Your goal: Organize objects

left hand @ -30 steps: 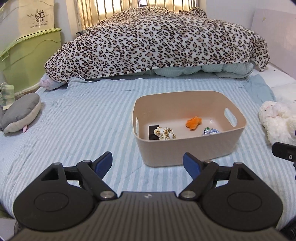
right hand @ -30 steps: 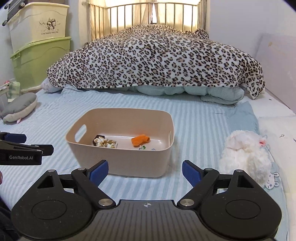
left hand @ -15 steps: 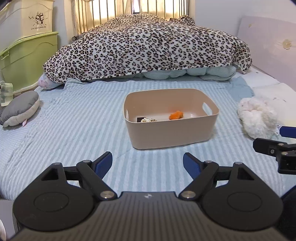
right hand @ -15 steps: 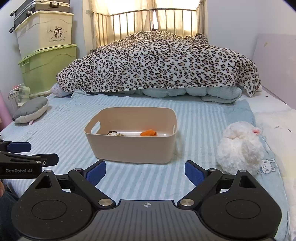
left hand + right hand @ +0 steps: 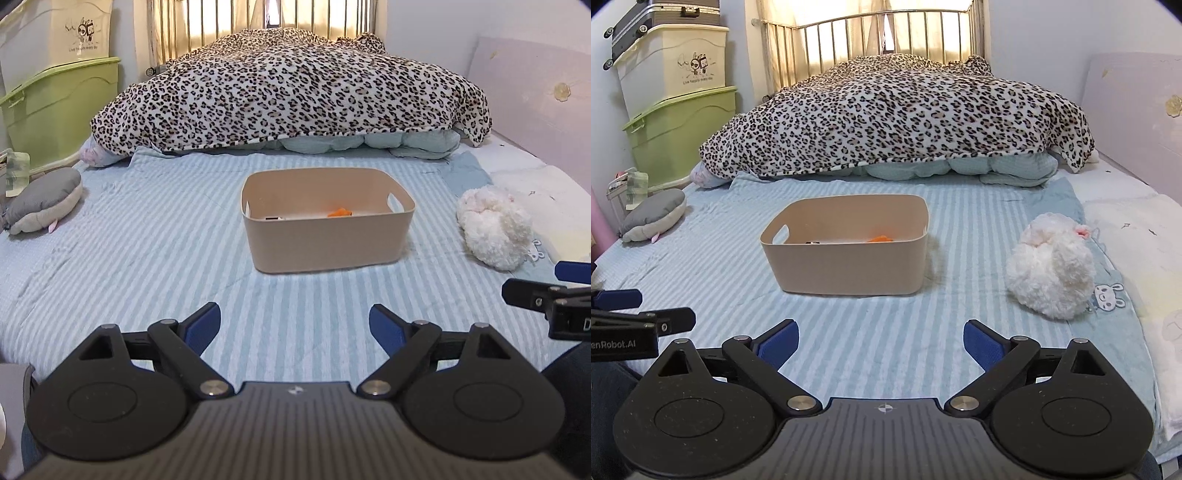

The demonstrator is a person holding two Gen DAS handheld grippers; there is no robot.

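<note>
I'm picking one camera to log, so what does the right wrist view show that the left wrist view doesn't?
Only the right wrist view shows the suitcase atop the stacked bins and the bin's left handle cutout. Only the left wrist view shows the bin's right handle cutout. Both show the beige bin, orange item, white plush, grey plush and leopard blanket.

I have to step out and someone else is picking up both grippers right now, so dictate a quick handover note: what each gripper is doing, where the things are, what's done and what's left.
Left gripper: open, empty, low over the striped bedsheet, short of the bin.
Right gripper: open, empty, beside it.
Beige bin: mid-bed, upright. Inside, an orange item and a dark item show over the rim; other contents are hidden.
White plush toy: on the sheet right of the bin, apart from it.
Grey plush: at the bed's left edge.
Done: some small items binned.
Left: probably the two plush toys; the white one is nearer the right gripper.
</note>
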